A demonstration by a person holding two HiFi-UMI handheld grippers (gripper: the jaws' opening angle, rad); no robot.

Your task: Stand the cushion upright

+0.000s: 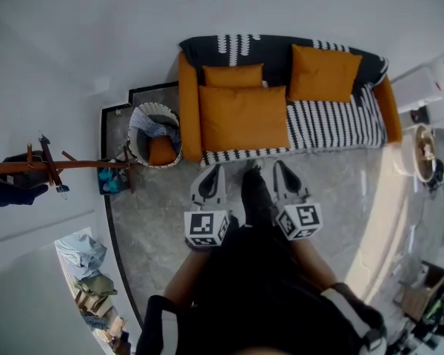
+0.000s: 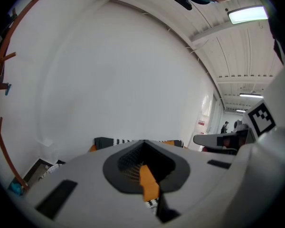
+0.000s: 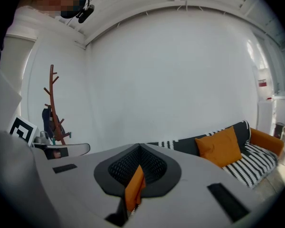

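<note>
Cushion (image 1: 243, 117), large and orange, lies flat on the left half of the sofa (image 1: 333, 124) seat, its front edge near the seat's front edge. Sofa has orange arms and a black-and-white patterned cover. Smaller orange cushion (image 1: 233, 75) stands behind the flat one, against the backrest. Third orange cushion (image 1: 325, 72) leans upright against the backrest to the right, apart from the other two. Left gripper (image 1: 212, 177) and right gripper (image 1: 283, 176) are held side by side over the grey floor (image 1: 155, 205) just in front of the sofa, both pointing toward it, neither touching it. Left jaws clenched together, nothing gripped; only a sliver of orange and striped fabric shows past them. Right jaws likewise clenched, empty. Person's dark shoe (image 1: 255, 197) sits between the two grippers. Woven basket (image 1: 136, 140) with cloth and something orange inside stands at the sofa's left end, just beside the arm. Brown coat stand (image 1: 59, 165) further left, dark garment hanging from it. White wall (image 1: 96, 43) behind the sofa.
</note>
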